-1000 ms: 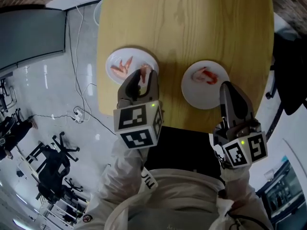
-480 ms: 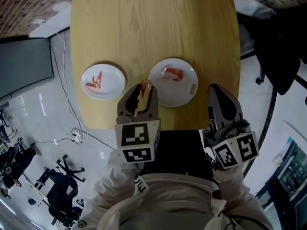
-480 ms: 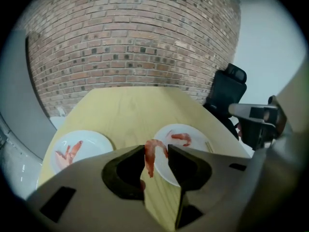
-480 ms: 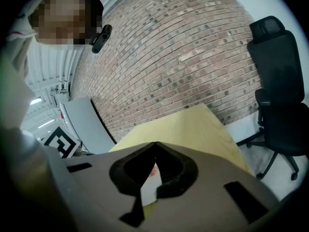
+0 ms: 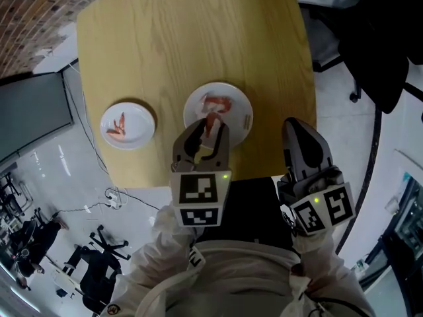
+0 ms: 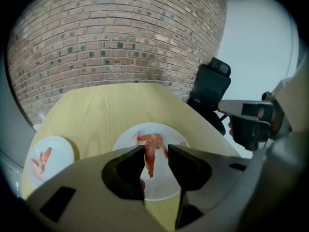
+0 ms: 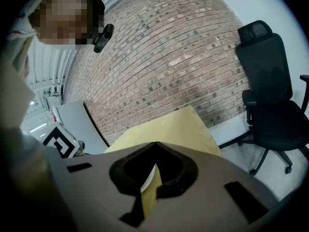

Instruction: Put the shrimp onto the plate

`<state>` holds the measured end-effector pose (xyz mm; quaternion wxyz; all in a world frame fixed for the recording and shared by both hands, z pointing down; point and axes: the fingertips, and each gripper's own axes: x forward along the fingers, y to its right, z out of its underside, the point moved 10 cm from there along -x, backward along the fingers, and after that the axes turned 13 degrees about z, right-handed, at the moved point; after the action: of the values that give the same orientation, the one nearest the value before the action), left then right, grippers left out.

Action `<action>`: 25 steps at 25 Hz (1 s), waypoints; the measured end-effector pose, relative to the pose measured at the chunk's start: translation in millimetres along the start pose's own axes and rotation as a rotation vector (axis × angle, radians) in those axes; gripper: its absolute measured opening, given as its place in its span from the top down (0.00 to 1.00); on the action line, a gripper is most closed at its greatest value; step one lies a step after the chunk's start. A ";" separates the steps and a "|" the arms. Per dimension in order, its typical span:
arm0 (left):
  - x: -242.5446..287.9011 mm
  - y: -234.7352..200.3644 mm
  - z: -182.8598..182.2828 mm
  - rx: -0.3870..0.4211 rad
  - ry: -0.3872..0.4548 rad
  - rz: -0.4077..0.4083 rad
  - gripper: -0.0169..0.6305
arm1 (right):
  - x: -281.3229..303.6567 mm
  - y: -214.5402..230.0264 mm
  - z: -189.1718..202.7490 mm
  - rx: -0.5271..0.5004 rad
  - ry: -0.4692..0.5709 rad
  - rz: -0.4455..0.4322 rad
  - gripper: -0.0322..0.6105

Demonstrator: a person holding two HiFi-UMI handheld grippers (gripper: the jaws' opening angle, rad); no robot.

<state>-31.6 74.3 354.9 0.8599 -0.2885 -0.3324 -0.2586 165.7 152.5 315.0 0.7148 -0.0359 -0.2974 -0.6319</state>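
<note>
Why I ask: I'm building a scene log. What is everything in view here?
table: one, light wood, centre of the head view
plates: two, white, on the table; left plate, centre plate
shrimp: at least three, orange-red; on the left plate, on the centre plate, and one held above the centre plate
chair: one, black, right of the table
wall: one, red-brown brick, beyond the table
sleeves: two, white, bottom of the head view
left gripper: one, grey, shut on a shrimp
right gripper: one, grey, shut and empty, near the table's right corner
</note>
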 end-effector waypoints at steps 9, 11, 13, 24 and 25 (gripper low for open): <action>20.5 17.9 2.2 0.016 -0.047 0.062 0.73 | -5.5 13.6 2.5 0.019 0.001 0.028 0.91; 23.3 18.3 1.9 0.019 -0.056 0.066 0.73 | -7.1 15.9 3.0 0.021 0.001 0.033 0.91; 25.6 19.5 1.3 0.022 -0.063 0.069 0.73 | -9.1 18.2 3.0 0.023 0.003 0.036 0.91; 34.4 24.0 0.0 0.008 -0.073 0.066 0.73 | -15.1 32.0 4.4 0.032 0.008 0.053 0.91; 34.5 24.3 -0.5 0.009 -0.073 0.063 0.73 | -15.5 33.1 4.2 0.033 0.008 0.053 0.91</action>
<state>6.3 82.2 371.6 0.8562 -0.3040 -0.3557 -0.2192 194.4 174.6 321.9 0.7330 -0.0297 -0.3039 -0.6079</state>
